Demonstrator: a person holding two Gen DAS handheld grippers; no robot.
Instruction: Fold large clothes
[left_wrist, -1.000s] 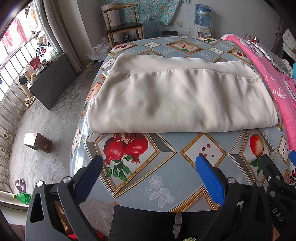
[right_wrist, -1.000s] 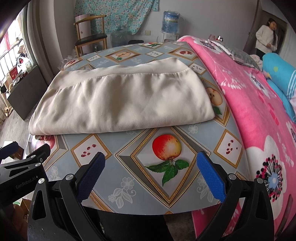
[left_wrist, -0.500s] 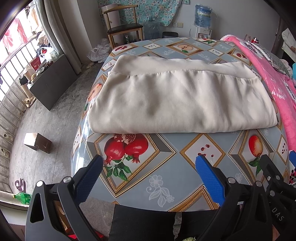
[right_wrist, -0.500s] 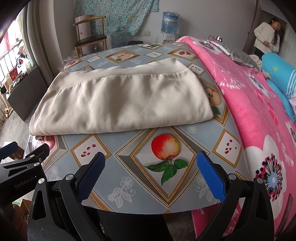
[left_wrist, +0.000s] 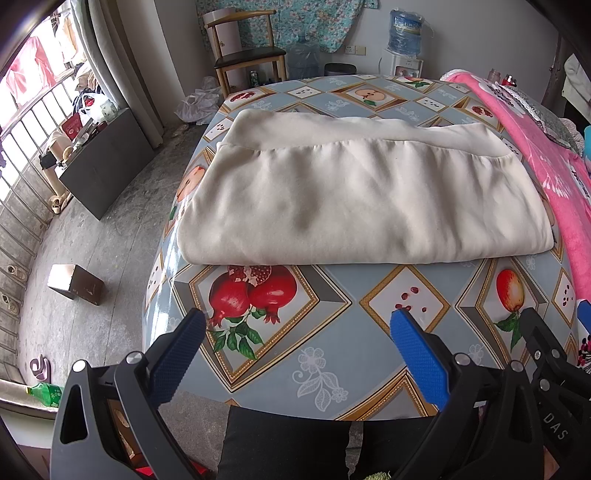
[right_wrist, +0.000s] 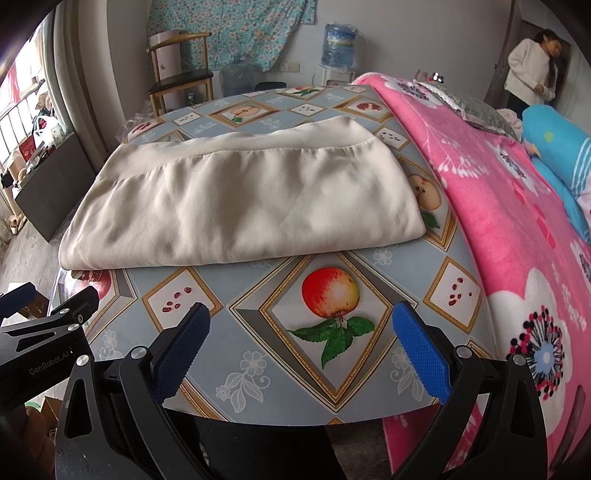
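A cream garment (left_wrist: 362, 195) lies folded into a wide rectangle across the middle of the table (left_wrist: 332, 350), which has a fruit-print cloth. The same cream garment (right_wrist: 243, 199) fills the centre of the right wrist view, its folded edge nearest me. My left gripper (left_wrist: 299, 328) hovers open over the table's front edge, well short of the garment, with nothing between its blue pads. My right gripper (right_wrist: 301, 325) is open too, above the printed apple, holding nothing. Each gripper's body shows at the edge of the other's view.
A pink flowered blanket (right_wrist: 517, 229) covers a bed along the table's right side. A wooden chair (left_wrist: 247, 55) and water bottles (left_wrist: 404, 26) stand behind the table. A person (right_wrist: 532, 70) stands at the far right. On the floor at left lies a small box (left_wrist: 75, 284).
Both grippers have drifted very slightly; the garment and table look almost the same, and both grippers stay open.
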